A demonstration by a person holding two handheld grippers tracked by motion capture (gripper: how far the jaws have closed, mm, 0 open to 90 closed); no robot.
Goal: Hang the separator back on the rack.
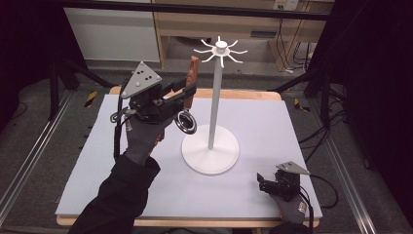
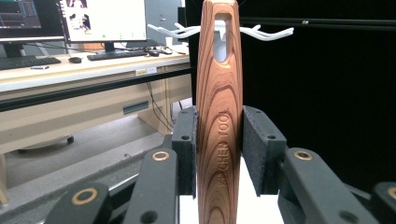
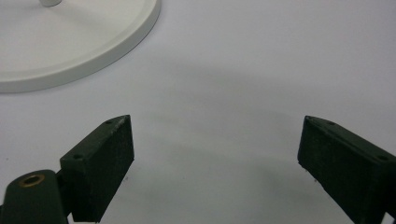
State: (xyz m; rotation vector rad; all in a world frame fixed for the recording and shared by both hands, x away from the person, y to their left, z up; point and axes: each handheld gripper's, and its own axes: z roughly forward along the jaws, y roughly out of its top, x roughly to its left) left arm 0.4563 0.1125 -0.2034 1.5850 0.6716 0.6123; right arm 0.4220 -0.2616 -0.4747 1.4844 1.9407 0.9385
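White hook stand — standing upright on the grey table mat, round base to the right of the left gripper. Wooden-handled kitchen tool — being gripped between the left gripper's jaws, handle pointing up, metal ring end hanging below, just left of the stand's pole. Right gripper — resting low on the mat, well apart from the left one, near the mat's front right corner.

White stand mid-table; board around free.
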